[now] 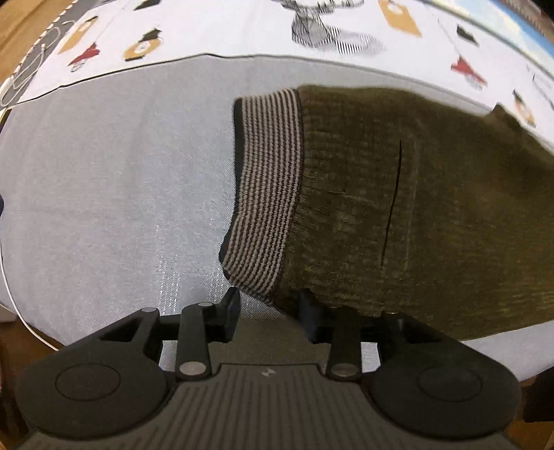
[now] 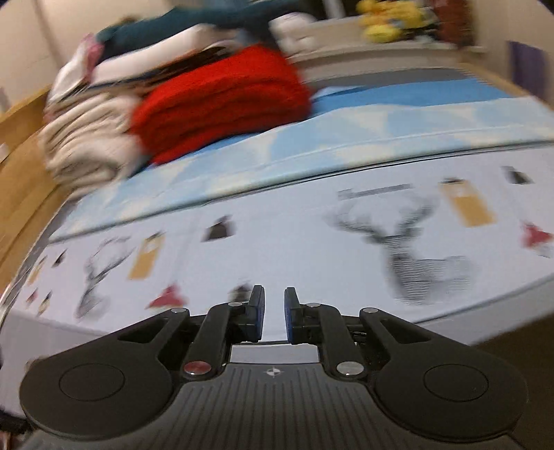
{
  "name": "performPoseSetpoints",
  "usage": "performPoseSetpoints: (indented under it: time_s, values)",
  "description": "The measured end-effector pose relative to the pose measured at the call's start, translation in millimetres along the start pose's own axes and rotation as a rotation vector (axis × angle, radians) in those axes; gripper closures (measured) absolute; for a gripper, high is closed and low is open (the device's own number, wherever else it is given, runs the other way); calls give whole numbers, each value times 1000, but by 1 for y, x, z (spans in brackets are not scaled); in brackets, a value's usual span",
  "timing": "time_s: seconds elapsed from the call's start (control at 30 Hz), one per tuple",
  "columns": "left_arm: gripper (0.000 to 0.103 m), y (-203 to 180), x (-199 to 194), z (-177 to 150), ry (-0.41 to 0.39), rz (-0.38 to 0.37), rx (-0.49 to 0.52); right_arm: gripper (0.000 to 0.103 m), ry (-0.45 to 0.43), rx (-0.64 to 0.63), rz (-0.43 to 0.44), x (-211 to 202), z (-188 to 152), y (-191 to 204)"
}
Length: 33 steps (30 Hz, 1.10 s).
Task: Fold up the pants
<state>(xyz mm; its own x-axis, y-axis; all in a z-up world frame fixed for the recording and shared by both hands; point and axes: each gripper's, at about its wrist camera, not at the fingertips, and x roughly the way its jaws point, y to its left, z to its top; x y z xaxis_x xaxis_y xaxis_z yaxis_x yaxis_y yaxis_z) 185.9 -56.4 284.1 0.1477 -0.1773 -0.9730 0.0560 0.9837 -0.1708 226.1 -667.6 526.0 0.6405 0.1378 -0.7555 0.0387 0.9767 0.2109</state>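
Olive knit pants (image 1: pixel 432 214) lie flat on a pale grey sheet (image 1: pixel 114 194) in the left wrist view, their striped waistband (image 1: pixel 266 194) pointing left and a pocket slit (image 1: pixel 393 204) showing. My left gripper (image 1: pixel 270 304) points down at the near corner of the waistband. Its jaws stand apart, the corner lies between the fingers, and the pads do not press on it. In the blurred right wrist view my right gripper (image 2: pixel 274 301) hovers over a deer-print sheet (image 2: pixel 408 249). A narrow gap shows between its pads with nothing in it. The pants are out of that view.
A stack of folded clothes with a red knit (image 2: pixel 225 100) on top sits at the back left of the bed, beside a wooden frame (image 2: pixel 20 166). A yellow toy (image 2: pixel 387 17) rests on a shelf behind. The printed sheet (image 1: pixel 242 31) lies beyond the pants.
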Motion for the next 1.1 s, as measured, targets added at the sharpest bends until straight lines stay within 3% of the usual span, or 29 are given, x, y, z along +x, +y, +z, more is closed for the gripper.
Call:
performPoseSetpoints:
  time_s: [0.13,0.27,0.33,0.47,0.57,0.83,0.93,1.03,1.1]
  values:
    - [58,12,-22,-4,-81,14,-63,90,57,-106,74,29,-4,52]
    - [50,19,-41,3,-211,74,-98,90,115,-158,138,56,-10,92]
    - [50,19,-47,6,-263,59,-103,87,141,-174,166,71,-13,107]
    - [50,7,-44,11,-247,-22,-80,72,208,-171,199,100,-19,125]
    - [50,-5,-39,10,-236,23,-13,72,268,-160,215,121,-26,131]
    - [50,-2,-34,14,-244,44,-18,71,444,-173,291,169,-48,139]
    - [50,0,-35,17,-252,43,-24,93,433,-224,335,171,-49,146]
    - [50,0,-38,20,-273,36,-29,94,319,-199,373,163,-36,149]
    - [50,-2,-38,22,-281,31,-24,94,287,-214,360,163,-35,153]
